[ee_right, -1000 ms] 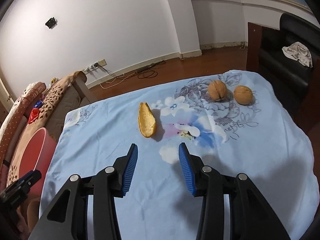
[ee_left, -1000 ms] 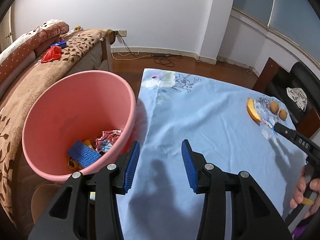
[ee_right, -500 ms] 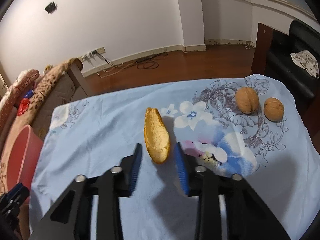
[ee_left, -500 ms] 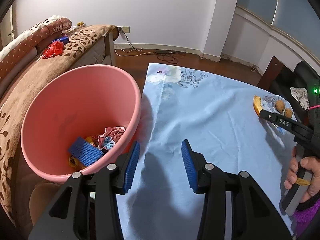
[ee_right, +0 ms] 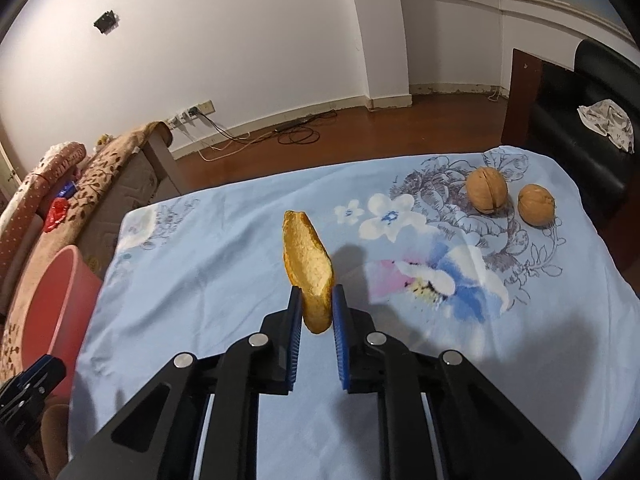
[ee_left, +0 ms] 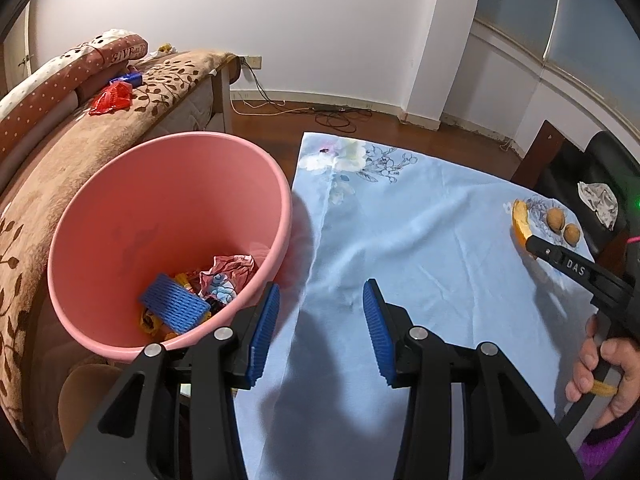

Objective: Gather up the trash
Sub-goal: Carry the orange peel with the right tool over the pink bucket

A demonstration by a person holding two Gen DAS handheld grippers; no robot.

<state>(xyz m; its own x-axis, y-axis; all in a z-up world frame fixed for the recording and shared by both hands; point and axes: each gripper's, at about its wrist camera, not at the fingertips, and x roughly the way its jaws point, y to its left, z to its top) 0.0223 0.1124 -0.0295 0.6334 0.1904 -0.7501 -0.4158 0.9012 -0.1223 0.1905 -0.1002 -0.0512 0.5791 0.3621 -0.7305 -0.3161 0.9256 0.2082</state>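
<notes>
Two pads of right gripper (ee_right: 316, 312) pinch peel (ee_right: 308, 264).

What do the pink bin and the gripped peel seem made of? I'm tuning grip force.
Pink bin: likely moulded plastic, with a smooth matte wall and a rolled rim.
Peel in the right gripper: apparently citrus rind, with an orange skin and a pale, spongy, pitted inner face; it looks stiff, holding its curve.

White walls (ee_right: 240, 40); wood floor (ee_right: 340, 136) with cables at 12 o'clock. Brown leaf-patterned sofa (ee_left: 60, 152) at 9; black chair (ee_right: 580, 120) at 2. Wall socket (ee_right: 200, 108) at 11.
</notes>
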